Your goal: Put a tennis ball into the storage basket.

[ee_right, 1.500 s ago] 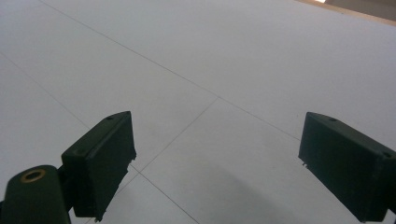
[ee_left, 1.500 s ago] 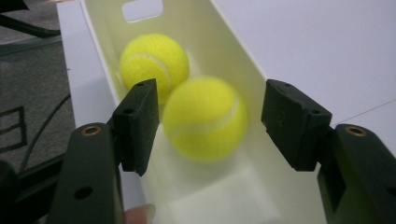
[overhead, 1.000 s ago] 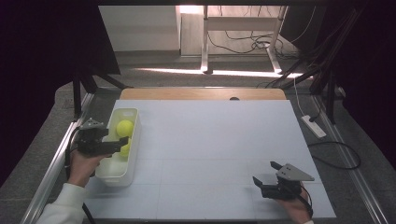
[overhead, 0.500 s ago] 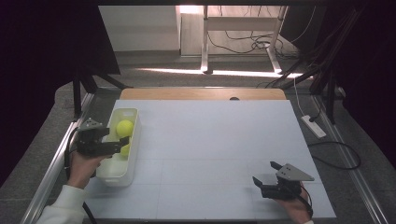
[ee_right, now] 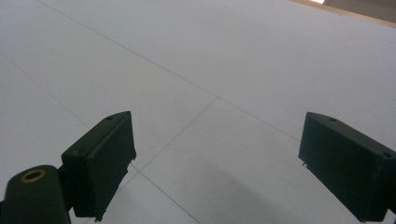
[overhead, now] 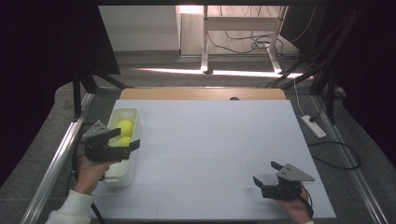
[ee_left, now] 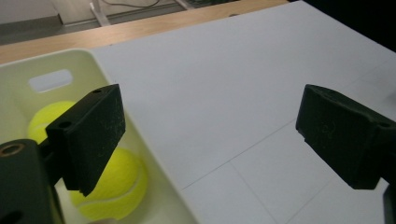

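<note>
The left gripper [overhead: 122, 138] has its two black jaws spread wide apart with nothing between them, hanging over the near half of a white plastic bin [overhead: 134, 115] at the left of the frame in the high view. In the left gripper view the jaws are blunt, matte blocks with small screw holes in their top faces; one stands in front of the bin's inside at the lower left of the frame, the other over the bare counter [ee_left: 224, 84] at the right. The bin [ee_left: 135, 135] is a long, narrow trough with smooth, slightly glossy walls, rounded corners and an oblong handle slot cut in its far end wall. Two tennis balls lie in it, both fuzzy yellow-green: the nearer ball [ee_left: 123, 184], with its pale curved seam showing, sits just under the left-hand jaw, and the farther ball [ee_left: 44, 119] lies behind it, close to or touching it. The right gripper [overhead: 265, 175], at the lower right of the high view, also has its jaws apart and empty, held low over the counter, well apart from the bin. The counter is a flat, matte white sheet crossed by thin lines, with a wooden strip [overhead: 201, 94] along its far edge.
</note>
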### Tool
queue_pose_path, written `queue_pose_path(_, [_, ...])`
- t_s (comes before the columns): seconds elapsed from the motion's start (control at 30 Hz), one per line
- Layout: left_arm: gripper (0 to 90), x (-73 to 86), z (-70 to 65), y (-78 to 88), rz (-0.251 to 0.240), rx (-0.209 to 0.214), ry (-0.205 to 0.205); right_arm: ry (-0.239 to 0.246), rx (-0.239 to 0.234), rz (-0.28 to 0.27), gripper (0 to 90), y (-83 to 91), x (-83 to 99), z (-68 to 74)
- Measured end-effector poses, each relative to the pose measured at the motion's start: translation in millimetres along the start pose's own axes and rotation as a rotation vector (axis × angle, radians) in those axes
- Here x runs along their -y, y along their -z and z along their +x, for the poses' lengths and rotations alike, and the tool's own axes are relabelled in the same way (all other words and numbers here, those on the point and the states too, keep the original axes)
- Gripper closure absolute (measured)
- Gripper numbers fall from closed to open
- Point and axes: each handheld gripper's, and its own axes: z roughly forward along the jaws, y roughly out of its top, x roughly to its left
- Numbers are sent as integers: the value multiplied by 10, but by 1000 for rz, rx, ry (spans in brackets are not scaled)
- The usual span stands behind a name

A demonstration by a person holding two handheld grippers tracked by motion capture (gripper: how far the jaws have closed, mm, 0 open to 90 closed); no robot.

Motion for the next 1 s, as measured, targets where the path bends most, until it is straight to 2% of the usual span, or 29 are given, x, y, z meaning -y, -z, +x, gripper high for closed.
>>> queue_pose_path(0.23, [87,49,-223,-63,-22,63,-48,-2,1,-7,101,14,4,-3])
queue_pose_path(0.4, [91,122,-416,-134,-63,123,-86,-5,3,-6,100,24,6,-7])
queue_pose_path(0.5, [91,155,-500,-163,-71,141,-111,-5,2,-5,100,23,7,-7])
queue_pose_path(0.63, [93,208,-613,-213,-64,173,-138,-6,0,-8,100,24,9,-8])
queue_pose_path(0.77, [94,262,-697,-256,-58,198,-146,-4,0,-8,100,29,12,-6])
queue_pose_path(1.0, [96,382,-786,-347,-41,205,-164,-11,-1,-9,100,48,25,-4])
